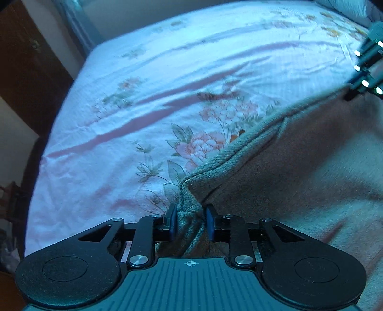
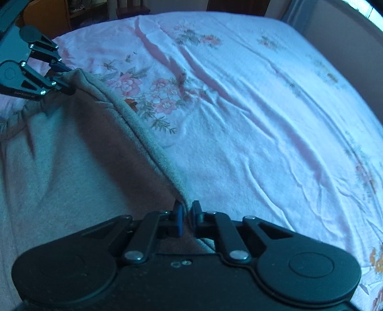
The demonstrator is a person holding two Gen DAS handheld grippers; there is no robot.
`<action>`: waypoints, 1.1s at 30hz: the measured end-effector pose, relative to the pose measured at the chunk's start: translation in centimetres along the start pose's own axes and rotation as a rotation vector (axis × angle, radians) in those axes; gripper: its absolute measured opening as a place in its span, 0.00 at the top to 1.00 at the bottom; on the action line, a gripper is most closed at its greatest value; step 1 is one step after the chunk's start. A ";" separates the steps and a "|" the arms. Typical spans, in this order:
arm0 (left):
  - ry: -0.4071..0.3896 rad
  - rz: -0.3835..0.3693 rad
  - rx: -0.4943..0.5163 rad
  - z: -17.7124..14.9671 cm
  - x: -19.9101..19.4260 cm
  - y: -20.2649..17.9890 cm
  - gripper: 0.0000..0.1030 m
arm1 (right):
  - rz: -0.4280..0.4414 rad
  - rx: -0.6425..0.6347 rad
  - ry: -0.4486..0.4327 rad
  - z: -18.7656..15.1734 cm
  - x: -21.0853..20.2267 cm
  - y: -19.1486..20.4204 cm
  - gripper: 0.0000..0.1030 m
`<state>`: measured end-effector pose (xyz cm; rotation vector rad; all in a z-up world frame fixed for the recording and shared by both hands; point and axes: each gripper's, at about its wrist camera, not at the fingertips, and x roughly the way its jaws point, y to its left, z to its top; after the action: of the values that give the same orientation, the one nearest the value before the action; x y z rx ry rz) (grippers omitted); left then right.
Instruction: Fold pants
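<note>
Greyish-beige fleece pants (image 1: 299, 155) lie on a pink floral bed sheet (image 1: 143, 83). Their ribbed edge runs diagonally across both views. My left gripper (image 1: 191, 215) is shut on a bunched corner of that edge, and the cloth fills the gap between its blue pads. In the right wrist view the same left gripper (image 2: 65, 78) pinches the far corner of the pants (image 2: 71, 155). My right gripper (image 2: 188, 213) is shut on the near end of the edge, with a thin fold between its pads. It also shows at the far right of the left view as the right gripper (image 1: 352, 92).
The wrinkled sheet (image 2: 263, 119) stretches widely beyond the pants. Dark wooden furniture (image 1: 24, 71) stands past the bed's left side, and a cabinet (image 2: 59, 14) stands behind the far end. A wall (image 2: 347, 47) borders the right side.
</note>
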<state>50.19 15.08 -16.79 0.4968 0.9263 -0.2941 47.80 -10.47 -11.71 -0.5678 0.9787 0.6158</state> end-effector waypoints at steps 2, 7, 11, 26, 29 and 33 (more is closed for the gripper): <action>-0.030 0.014 -0.020 -0.2 -1.5 0.1 0.77 | -0.018 0.005 -0.041 -0.6 -1.7 1.0 1.00; -0.077 0.047 -0.019 -1.6 -6.0 -0.5 0.78 | -0.027 0.057 -0.135 -2.8 -6.7 3.9 1.00; -0.117 0.063 -0.013 -3.8 -9.9 -1.8 0.79 | -0.024 0.094 -0.195 -5.5 -10.2 7.0 1.00; -0.140 0.110 -0.011 -17.0 -19.4 -7.9 0.79 | 0.014 0.189 -0.314 -14.6 -17.4 20.7 1.00; -0.120 0.109 -0.008 -19.5 -19.7 -9.3 0.79 | 0.013 0.181 -0.293 -16.2 -17.2 23.7 1.00; -0.084 0.145 0.046 -22.1 -18.4 -11.8 0.79 | 0.031 0.226 -0.246 -18.2 -15.6 25.7 1.00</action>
<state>19.21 17.26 -16.06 0.5870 0.7992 -0.2031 12.76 -8.52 -10.23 -0.2699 0.8121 0.5783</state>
